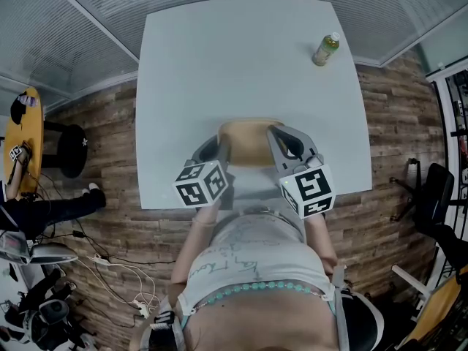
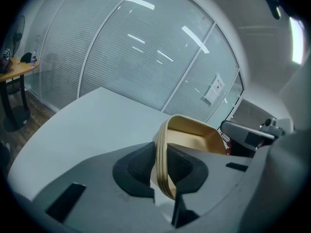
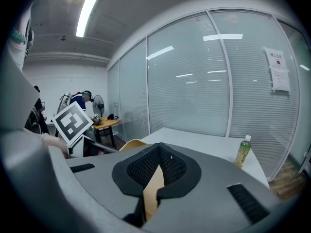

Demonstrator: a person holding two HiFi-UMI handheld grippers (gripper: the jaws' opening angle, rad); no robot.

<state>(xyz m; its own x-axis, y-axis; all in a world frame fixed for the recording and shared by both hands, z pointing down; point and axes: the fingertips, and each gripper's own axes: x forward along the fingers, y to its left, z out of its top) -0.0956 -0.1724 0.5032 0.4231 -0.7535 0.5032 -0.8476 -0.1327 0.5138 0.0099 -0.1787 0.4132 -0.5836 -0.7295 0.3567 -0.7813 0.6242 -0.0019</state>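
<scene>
Tray (image 1: pixel 250 142) mouth-up, long axis between left claw (image 1: pixel 224 151) and right claw (image 1: pixel 276 145).

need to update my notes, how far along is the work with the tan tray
Done: the left claw and right claw are each shut on opposite rims of the tan tray. In hand: the tray sits between them at the near edge of the white table; whether it touches the surface is unclear. Left: neither grip is released, and the bottle stands untouched at the far right corner.
</scene>
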